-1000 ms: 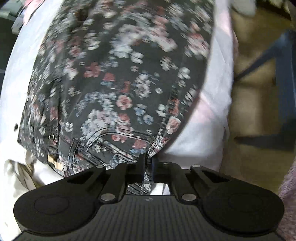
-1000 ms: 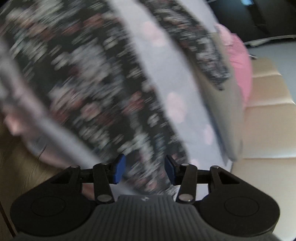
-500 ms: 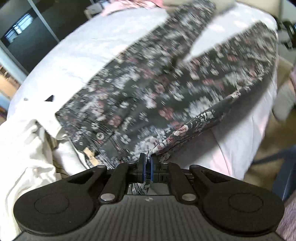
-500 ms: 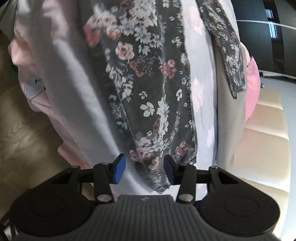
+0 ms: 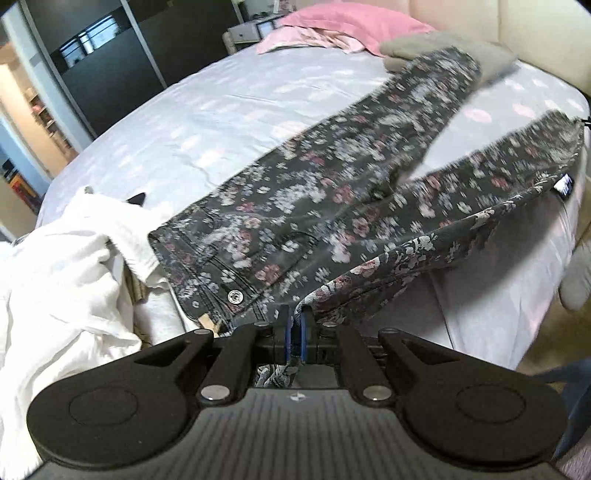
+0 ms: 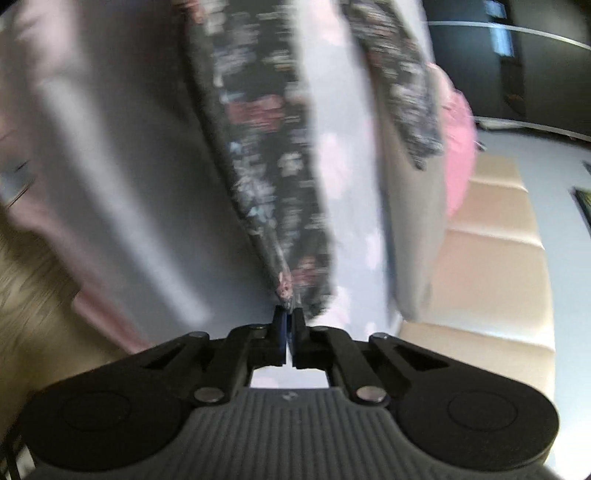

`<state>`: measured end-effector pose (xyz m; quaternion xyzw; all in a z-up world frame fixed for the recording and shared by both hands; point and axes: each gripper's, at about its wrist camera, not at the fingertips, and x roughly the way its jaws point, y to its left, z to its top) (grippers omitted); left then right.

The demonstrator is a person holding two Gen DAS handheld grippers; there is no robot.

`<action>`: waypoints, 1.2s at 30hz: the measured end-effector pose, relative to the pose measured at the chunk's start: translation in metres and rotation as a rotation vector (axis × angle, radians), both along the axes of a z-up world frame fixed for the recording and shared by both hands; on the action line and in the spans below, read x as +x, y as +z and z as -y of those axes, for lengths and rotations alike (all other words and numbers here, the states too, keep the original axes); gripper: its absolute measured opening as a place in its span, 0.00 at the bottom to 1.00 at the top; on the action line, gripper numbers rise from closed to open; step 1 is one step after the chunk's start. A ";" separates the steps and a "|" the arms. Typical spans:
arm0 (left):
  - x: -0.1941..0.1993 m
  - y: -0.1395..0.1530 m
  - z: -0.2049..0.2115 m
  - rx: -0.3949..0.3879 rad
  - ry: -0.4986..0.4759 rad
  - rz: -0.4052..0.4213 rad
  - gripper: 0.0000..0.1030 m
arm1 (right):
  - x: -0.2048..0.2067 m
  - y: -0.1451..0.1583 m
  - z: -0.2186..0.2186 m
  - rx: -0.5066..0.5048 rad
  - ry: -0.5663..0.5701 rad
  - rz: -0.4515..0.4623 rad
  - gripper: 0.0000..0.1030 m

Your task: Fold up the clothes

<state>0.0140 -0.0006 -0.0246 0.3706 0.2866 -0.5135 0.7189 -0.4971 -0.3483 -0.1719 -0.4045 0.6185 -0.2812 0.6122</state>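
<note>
Left wrist view recorded one white garment [image 5: 62, 280] beside one pair of floral trousers [image 5: 332, 206] spread on the bed [image 5: 221, 110], the left gripper [image 5: 294, 328] clamped on their waistband edge, the right gripper [image 6: 289, 325] pinched on one blurred hem, its grip partly indistinct.

Pale lilac bedsheet w/ pink blotches [image 5: 229, 110]; pink pillow [image 5: 354, 22] & grey cushion [image 5: 495, 55] at far end; dark sliding wardrobe doors [image 5: 110, 62]; cream padded headboard [image 6: 495, 258].
</note>
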 end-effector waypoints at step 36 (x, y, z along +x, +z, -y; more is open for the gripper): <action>0.193 -0.072 0.208 0.229 0.185 0.103 0.04 | 0.316 0.063 0.228 -0.071 -0.205 0.166 0.02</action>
